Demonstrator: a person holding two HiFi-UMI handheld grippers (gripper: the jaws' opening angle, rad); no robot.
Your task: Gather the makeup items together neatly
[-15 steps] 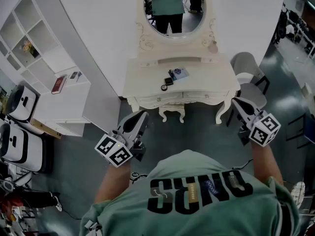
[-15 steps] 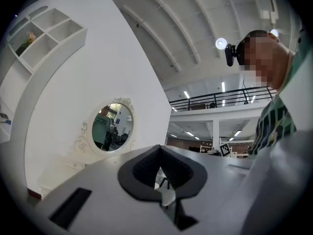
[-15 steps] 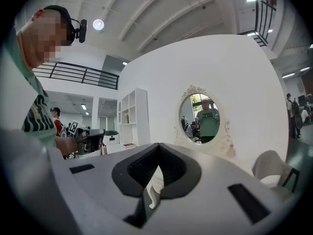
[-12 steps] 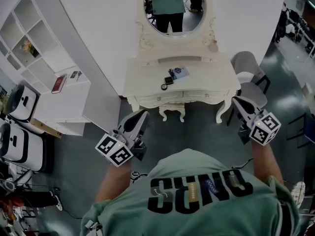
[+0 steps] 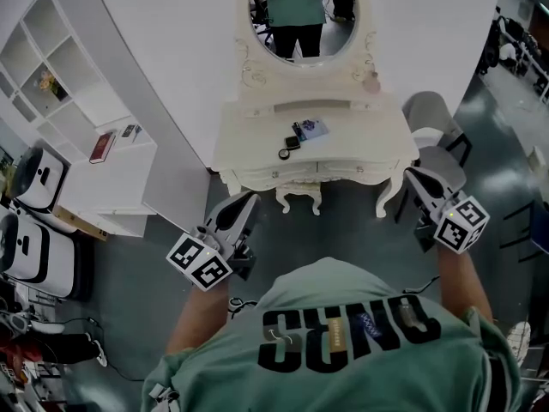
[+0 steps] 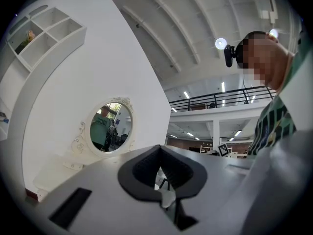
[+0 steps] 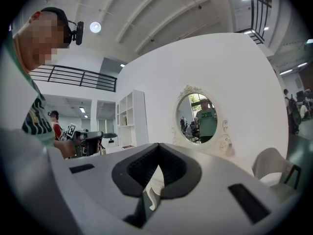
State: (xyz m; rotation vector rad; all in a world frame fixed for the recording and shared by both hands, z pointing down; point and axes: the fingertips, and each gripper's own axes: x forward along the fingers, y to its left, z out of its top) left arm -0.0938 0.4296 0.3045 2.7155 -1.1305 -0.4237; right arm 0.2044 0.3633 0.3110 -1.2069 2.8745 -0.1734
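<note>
2 sets of jaws clenched on nothing; gathering not yet begun.

The left gripper [image 5: 247, 201] and the right gripper [image 5: 411, 178] each have their jaws pressed together with nothing between them. They are held either side of the person's waist, well apart from the white dressing table [image 5: 377, 140]. The makeup items [image 5: 300, 136] (3 small pieces as far as can be told: a pale printed packet, a dark compact, a small round piece) lie close together near the middle of the tabletop, below the oval mirror [image 5: 296, 11]. Risks, as judged:
- A reach made with jaws closed would shove rather than grasp, and could slide a piece toward the front edge.
- The pieces lie so near one another that taking 1 may knock its neighbour.
- The grey chair [image 5: 431, 114] stands just beside the table's right end, in the right gripper's likely path.
</note>
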